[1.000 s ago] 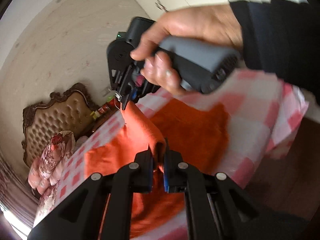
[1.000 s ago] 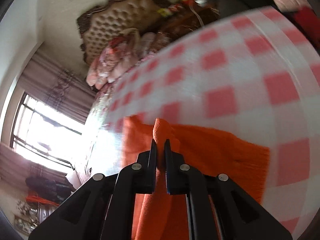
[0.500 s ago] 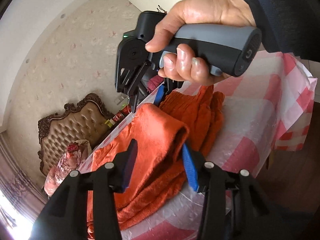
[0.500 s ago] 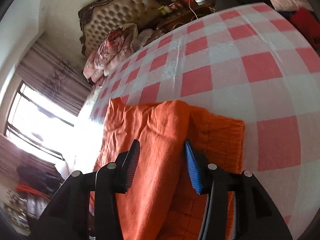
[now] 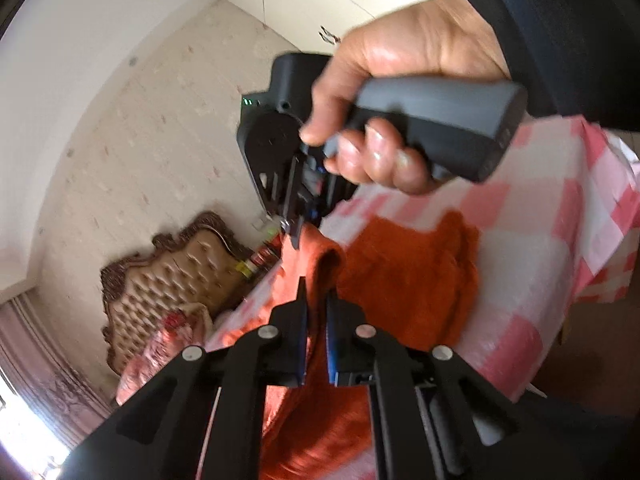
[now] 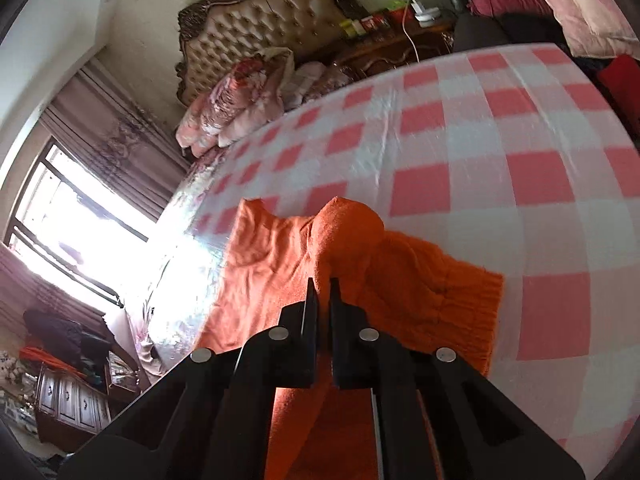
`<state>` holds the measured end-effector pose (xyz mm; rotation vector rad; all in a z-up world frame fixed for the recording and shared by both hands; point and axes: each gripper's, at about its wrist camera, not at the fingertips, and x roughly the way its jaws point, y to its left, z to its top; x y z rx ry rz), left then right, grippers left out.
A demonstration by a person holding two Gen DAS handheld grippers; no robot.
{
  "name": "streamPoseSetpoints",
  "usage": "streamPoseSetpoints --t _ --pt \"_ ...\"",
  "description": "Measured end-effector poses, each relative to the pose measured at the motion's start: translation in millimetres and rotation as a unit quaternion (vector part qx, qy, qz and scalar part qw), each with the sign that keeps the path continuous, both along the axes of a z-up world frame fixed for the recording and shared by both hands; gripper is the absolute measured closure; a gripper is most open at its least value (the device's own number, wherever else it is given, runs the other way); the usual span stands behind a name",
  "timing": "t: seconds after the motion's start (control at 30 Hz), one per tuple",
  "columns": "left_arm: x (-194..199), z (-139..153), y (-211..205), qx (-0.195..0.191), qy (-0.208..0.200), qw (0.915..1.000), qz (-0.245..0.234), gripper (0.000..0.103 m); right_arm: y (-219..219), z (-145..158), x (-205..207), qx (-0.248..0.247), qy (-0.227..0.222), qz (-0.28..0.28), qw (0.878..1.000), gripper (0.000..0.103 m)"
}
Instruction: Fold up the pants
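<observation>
Left wrist view: the left gripper (image 5: 316, 312) has its fingers (image 5: 298, 332) pinched narrow on a raised ridge of the orange pants (image 5: 404, 276), which lie on the checked surface (image 5: 532, 240). The ridge runs straight ahead from these fingers to the right gripper (image 5: 294, 236), held in the person's right hand (image 5: 400, 120), which nips the same ridge at its far end. So both grippers sit on one line along the fold, the left at the near end.

Right wrist view: the right gripper (image 6: 323, 296) has its fingers (image 6: 310, 312) closed tight on a hump of the pants (image 6: 280, 264). The cloth spreads flat to either side, with a ribbed edge at the right and bare surface (image 6: 520, 176) beyond the hump.

The next move likely hinges on that shared line: both ends should travel together over the flat cloth, or the fold will skew.
</observation>
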<state>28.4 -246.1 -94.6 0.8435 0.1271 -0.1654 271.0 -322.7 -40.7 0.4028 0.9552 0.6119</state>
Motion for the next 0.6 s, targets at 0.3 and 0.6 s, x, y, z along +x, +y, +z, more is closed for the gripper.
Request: streamPoseSetpoints --t 0.3,0.6 --pt "10 -24 -41 0.051 0.032 0.9972 -0.044 0.096 -34 -28 1 -0.022 0.025 -0.035 0.999 0.097" --pt "15 -27 -46 0.045 0.038 0.9971 -0.049 0.096 -40 -30 -7 -0.038 0.006 -0.043 0.998 0.096"
